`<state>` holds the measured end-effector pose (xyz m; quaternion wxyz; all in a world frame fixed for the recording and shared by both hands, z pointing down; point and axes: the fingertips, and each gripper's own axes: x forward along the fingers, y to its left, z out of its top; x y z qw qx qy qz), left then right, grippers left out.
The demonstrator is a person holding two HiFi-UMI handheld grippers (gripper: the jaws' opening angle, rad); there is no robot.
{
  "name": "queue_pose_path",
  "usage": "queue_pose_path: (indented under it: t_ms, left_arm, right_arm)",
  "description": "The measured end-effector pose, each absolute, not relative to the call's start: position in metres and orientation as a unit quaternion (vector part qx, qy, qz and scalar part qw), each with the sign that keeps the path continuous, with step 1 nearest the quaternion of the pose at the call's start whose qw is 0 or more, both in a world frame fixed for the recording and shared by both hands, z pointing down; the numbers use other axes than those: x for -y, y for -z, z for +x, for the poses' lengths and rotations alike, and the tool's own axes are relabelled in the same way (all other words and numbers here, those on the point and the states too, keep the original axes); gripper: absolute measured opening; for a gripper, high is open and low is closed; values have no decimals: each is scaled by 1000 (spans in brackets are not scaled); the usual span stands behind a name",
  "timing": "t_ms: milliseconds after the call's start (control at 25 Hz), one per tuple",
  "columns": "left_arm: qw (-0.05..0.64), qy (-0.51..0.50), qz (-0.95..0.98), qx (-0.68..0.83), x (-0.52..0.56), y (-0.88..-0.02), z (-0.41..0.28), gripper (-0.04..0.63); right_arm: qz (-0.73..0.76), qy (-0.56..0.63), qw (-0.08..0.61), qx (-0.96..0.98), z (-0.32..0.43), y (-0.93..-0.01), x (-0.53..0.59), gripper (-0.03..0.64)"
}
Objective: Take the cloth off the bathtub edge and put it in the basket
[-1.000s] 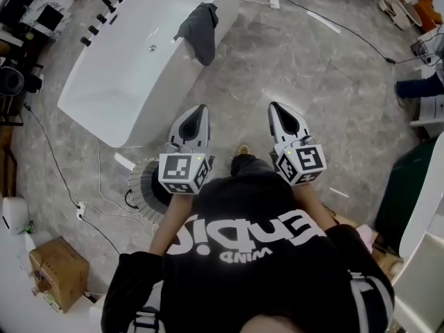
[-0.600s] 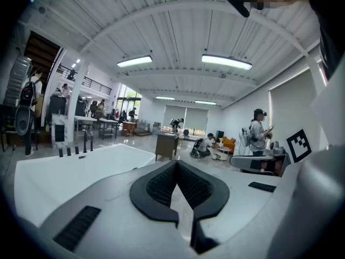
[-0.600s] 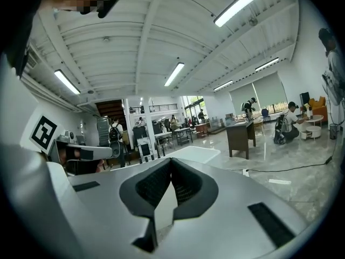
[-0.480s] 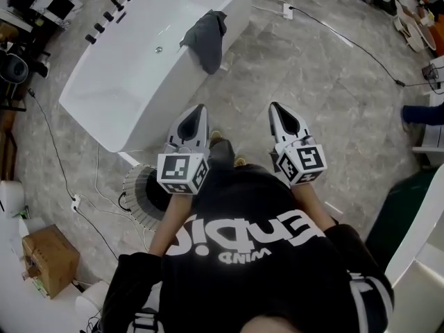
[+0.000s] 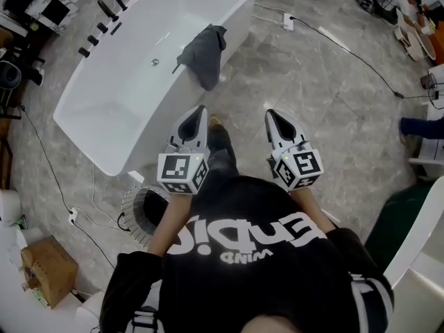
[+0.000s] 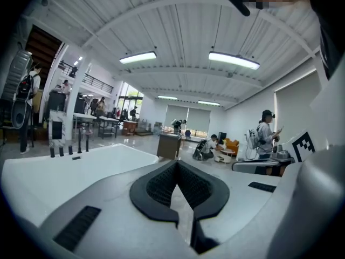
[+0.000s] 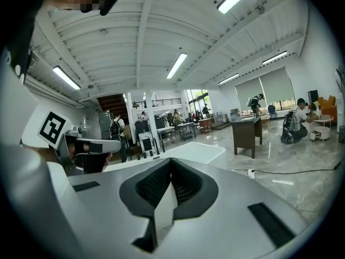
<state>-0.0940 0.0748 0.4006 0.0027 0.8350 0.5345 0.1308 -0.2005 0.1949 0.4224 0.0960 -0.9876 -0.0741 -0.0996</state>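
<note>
A dark grey cloth (image 5: 204, 55) hangs over the near long edge of the white bathtub (image 5: 111, 109), draped down its outer side. My left gripper (image 5: 200, 110) and right gripper (image 5: 269, 115) are held side by side in front of the person, short of the tub and well below the cloth in the head view. Both are shut with nothing between the jaws. In the left gripper view the left gripper (image 6: 176, 163) points over the tub (image 6: 59, 169); the right gripper (image 7: 171, 159) also points along the tub's rim (image 7: 191, 151). A round wire basket (image 5: 137, 198) stands on the floor by the tub's near end, partly behind the left arm.
Black tap fittings (image 5: 104, 16) line the tub's far side. Cables and a power strip (image 5: 287, 22) lie on the marble floor. A cardboard box (image 5: 47, 269) sits lower left, another white tub (image 5: 416, 255) at the right edge. Other people and tables (image 7: 248, 125) stand far off.
The person has walked toward the tub: tub and cloth sit lower and nearer in the head view, and the basket has slid down behind the left arm. Both grippers stay shut.
</note>
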Motion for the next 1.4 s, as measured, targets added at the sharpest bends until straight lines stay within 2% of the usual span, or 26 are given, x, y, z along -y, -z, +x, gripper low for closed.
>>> queue_pose_path:
  t_ms: [880,1400]
  left_arm:
    - [-6,-124,823,-555,-235,-376,199,14]
    - [-7,-139,832,-537,-279,-380,265,14]
  right_arm:
    - [-986,108,95,79,92,-400,-345,14]
    - [-987,113,98,54,173,-399,-393,14]
